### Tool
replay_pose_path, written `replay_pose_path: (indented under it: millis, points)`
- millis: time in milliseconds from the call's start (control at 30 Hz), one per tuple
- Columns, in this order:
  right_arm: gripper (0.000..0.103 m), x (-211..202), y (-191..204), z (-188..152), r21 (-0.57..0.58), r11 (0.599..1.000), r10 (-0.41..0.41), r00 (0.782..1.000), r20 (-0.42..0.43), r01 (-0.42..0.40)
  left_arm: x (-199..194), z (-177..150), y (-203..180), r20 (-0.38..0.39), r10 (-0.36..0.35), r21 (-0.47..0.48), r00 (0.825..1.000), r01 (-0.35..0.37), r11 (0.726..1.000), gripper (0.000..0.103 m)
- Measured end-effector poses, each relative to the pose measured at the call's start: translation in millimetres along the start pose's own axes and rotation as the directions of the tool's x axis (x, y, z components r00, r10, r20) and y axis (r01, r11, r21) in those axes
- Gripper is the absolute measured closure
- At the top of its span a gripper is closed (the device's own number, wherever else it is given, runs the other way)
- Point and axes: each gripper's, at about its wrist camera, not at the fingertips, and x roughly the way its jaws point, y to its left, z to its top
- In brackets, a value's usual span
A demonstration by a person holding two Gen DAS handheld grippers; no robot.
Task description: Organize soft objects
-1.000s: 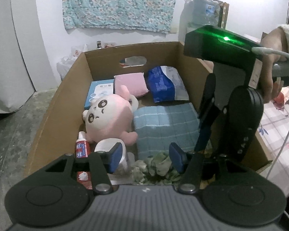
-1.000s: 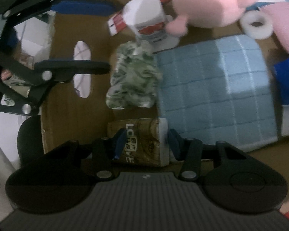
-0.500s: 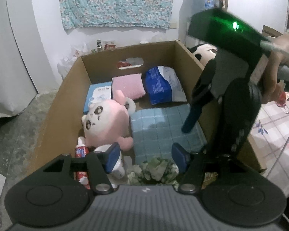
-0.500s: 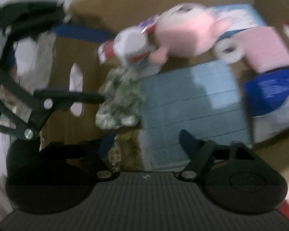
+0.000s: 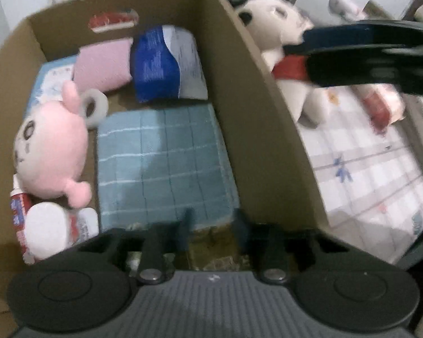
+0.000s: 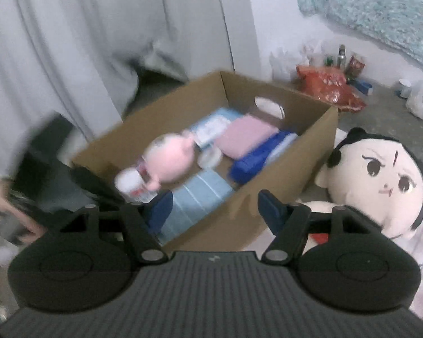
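A cardboard box (image 5: pixel 256 90) (image 6: pixel 293 163) holds a pink plush (image 5: pixel 53 152) (image 6: pixel 169 160), a folded blue towel (image 5: pixel 160 163) (image 6: pixel 194 200), a pink cushion (image 5: pixel 101 67) (image 6: pixel 245 135), a blue pack (image 5: pixel 163 64) (image 6: pixel 259 160) and a brown tissue pack (image 5: pixel 211 250). A white doll with black hair (image 6: pixel 380 180) (image 5: pixel 282 28) lies outside the box on the right. My left gripper (image 5: pixel 211 225) is open and empty above the tissue pack. My right gripper (image 6: pixel 214 205) is open and empty, raised above the box's near corner.
A white jar (image 5: pixel 45 228) and a toothpaste box (image 5: pixel 19 205) stand in the box's near left corner, a tape roll (image 5: pixel 94 107) by the plush. A checked sheet (image 5: pixel 375 174) lies right of the box. Red bags (image 6: pixel 327 84) and bottles sit by the wall.
My right gripper let go of the brown tissue pack, opened and lifted out of the box, swinging up and back. My left gripper moved forward over the box and tilted down.
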Motion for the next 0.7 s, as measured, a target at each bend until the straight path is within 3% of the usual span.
replay_pose_path:
  millis: [100, 200, 333, 433, 500, 533, 600, 700]
  points:
    - [0.037, -10.5, -2.2, -14.7, 0.037, 0.997, 0.072, 0.995, 0.066, -0.075, 15.1, 4.5, 2.1, -0.051, 0.02, 0.001, 0.999, -0.02, 1.0, 0.079]
    - [0.037, -16.5, -0.9, -30.2, 0.052, 0.991, 0.116, 0.991, 0.072, -0.12, 20.9, 5.1, 2.6, -0.074, 0.039, 0.025, 0.996, -0.038, 0.999, 0.08]
    - [0.037, -14.3, 1.4, -51.6, 0.068, 0.986, 0.15, 0.988, 0.031, -0.152, 27.6, 3.4, -10.4, -0.083, 0.148, 0.124, 0.985, -0.137, 0.983, 0.09]
    - [0.037, -10.6, 3.3, -65.9, 0.052, 0.99, 0.131, 0.991, 0.022, -0.132, 31.2, 2.6, -17.7, -0.083, 0.241, 0.184, 0.967, -0.223, 0.957, 0.094]
    - [0.037, -9.7, 3.5, -73.0, 0.061, 0.988, 0.139, 0.99, 0.029, -0.141, 30.1, 1.8, -19.1, -0.073, 0.262, 0.188, 0.962, -0.245, 0.951, 0.095]
    - [0.037, -10.5, 3.2, -74.7, 0.071, 0.987, 0.144, 0.989, 0.037, -0.146, 27.3, 1.2, -18.2, -0.061, 0.258, 0.181, 0.964, -0.243, 0.953, 0.093]
    - [0.037, -11.0, 3.7, -81.1, 0.083, 0.986, 0.139, 0.989, 0.054, -0.143, 14.9, -2.4, -19.4, 0.0, 0.264, 0.162, 0.964, -0.261, 0.952, 0.071]
    - [0.036, -9.2, 5.7, -89.2, 0.12, 0.978, 0.164, 0.984, 0.067, -0.172, -18.2, -14.3, -17.4, 0.108, 0.297, 0.103, 0.949, -0.307, 0.946, 0.068]
